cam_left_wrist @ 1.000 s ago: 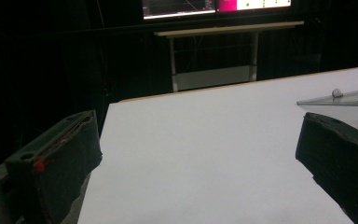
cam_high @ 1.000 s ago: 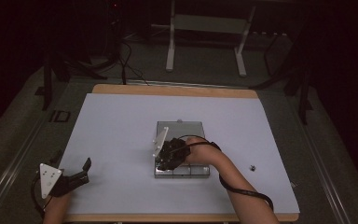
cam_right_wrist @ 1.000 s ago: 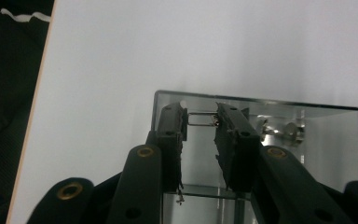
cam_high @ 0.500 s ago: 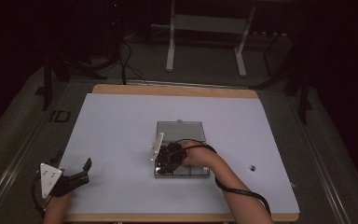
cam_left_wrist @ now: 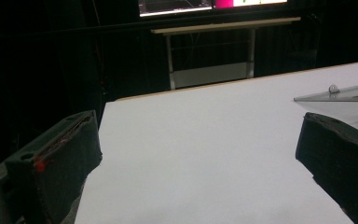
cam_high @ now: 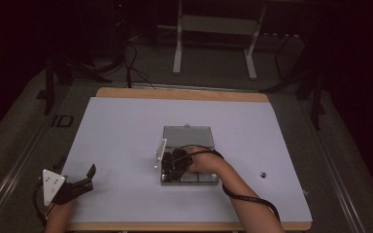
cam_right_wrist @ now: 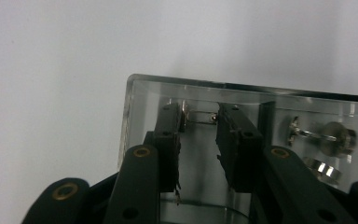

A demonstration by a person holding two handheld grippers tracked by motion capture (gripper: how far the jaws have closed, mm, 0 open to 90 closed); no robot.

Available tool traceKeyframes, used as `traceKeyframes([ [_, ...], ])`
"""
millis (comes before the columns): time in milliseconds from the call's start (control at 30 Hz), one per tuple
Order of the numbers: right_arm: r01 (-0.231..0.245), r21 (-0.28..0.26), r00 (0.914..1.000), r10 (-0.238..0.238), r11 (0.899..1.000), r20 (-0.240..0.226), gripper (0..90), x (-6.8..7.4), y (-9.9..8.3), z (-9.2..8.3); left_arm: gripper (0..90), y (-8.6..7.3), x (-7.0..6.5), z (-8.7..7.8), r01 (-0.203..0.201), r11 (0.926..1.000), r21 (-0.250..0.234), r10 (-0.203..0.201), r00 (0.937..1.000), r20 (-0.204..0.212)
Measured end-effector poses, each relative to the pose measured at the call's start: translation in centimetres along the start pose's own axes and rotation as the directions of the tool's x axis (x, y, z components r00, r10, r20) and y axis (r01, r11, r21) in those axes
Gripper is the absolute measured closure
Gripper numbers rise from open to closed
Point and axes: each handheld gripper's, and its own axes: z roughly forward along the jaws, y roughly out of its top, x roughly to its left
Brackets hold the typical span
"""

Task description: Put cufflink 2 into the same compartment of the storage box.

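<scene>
Right gripper (cam_right_wrist: pixel 199 119) reaches down into the clear box (cam_high: pixel 188 160), jaws narrow around a small pin (cam_right_wrist: pixel 198 118) at the corner compartment's wall — apparently picking or placing it. Left gripper (cam_left_wrist: pixel 200 154) waits wide and empty near the desk's (cam_high: pixel 126 126) near-left corner.

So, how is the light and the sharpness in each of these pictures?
High view: dim, the room behind almost black, only the white table lit. Left gripper view: dark jaws soft and out of focus, bright screen glare at the top. Right gripper view: glare on the clear box, metal parts blurred, right gripper sharper.
</scene>
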Motion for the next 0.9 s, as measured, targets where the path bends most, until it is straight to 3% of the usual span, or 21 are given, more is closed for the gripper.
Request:
traceKeyframes([
  [367, 0.004, 0.025, 0.9996, -0.005, 1.0, 0.026, 68.4, 0.8, -0.2, -3.2, 1.0, 0.0, 0.0, 0.0, -0.006, 1.0, 0.004, 0.006, 1.0, 0.0],
  [667, 0.012, 0.091, 0.9989, -0.016, 0.996, 0.044, 68.3, 1.6, -1.8, -5.6, 1.0, 0.0, 0.0, 0.0, -0.005, 1.0, 0.005, 0.005, 1.0, 0.0],
  [900, -0.013, 0.125, 0.9987, 0.007, 0.992, 0.05, 67.1, 2.0, -3.4, -6.9, 1.0, 0.0, -0.1, 0.0, -0.005, 1.0, 0.005, 0.005, 1.0, -0.001],
])
